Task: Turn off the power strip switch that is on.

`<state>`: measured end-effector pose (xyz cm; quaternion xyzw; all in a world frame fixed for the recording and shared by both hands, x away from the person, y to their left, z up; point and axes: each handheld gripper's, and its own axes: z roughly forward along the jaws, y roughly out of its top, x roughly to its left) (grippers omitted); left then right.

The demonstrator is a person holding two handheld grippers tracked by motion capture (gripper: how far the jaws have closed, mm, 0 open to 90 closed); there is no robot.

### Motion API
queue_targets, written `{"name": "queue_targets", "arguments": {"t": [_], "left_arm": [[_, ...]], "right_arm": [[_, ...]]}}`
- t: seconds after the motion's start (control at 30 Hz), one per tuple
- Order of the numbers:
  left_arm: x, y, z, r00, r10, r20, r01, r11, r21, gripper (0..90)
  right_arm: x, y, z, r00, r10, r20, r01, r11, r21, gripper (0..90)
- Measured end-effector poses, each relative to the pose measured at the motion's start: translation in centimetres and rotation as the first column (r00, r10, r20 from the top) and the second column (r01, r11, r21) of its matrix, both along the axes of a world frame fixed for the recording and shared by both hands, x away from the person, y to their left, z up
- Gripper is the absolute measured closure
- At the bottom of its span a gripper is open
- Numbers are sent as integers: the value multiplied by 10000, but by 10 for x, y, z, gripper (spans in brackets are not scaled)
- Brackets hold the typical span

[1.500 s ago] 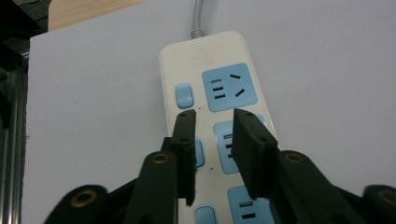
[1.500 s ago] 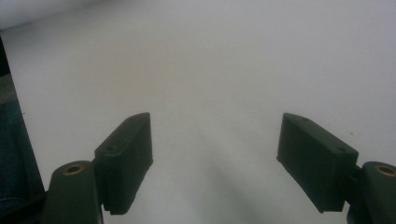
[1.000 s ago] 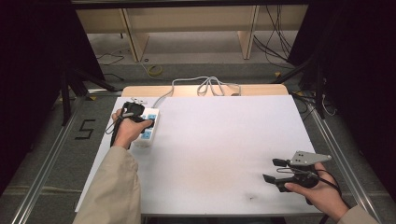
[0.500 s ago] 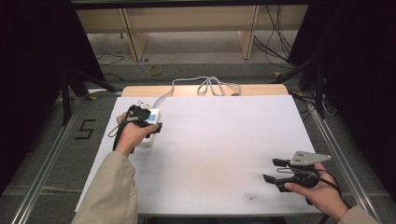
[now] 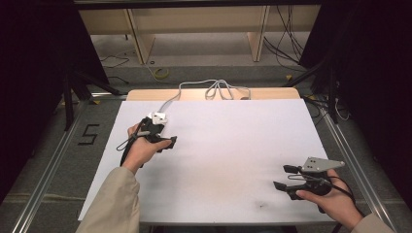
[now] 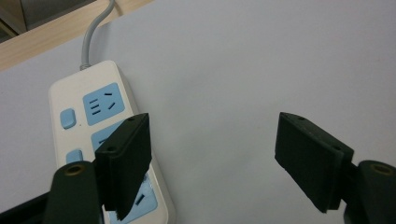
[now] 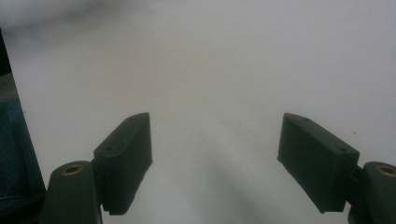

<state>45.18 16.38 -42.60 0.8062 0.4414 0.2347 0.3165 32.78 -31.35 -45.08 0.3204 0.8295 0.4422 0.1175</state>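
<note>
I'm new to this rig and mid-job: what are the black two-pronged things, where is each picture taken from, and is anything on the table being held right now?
No robot here: a person holds a hand-held gripper in each hand. The high view looks down on the white table. The left gripper is at its left, the right gripper at its right. The other two pictures come from cameras riding on the grippers; the black prongs are their jaws. The left gripper's jaws have just been opening and stand wide with nothing between them. A white power strip with blue sockets lies under its left jaw, its grey cable running off the far edge. The right gripper is open over bare table.
</note>
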Motion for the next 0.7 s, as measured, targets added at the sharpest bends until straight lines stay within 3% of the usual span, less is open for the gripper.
{"name": "queue_targets", "arguments": {"t": [0.33,0.7], "left_arm": [[-23,-7,0,9982,-563,195,569,9979,-298,254],[-54,-10,-5,9954,-864,411,883,9950,-469,247]], "right_arm": [[0,0,0,10000,21,25,-21,10000,1,261],[-1,0,0,10000,63,1,-63,10000,35,258]]}}
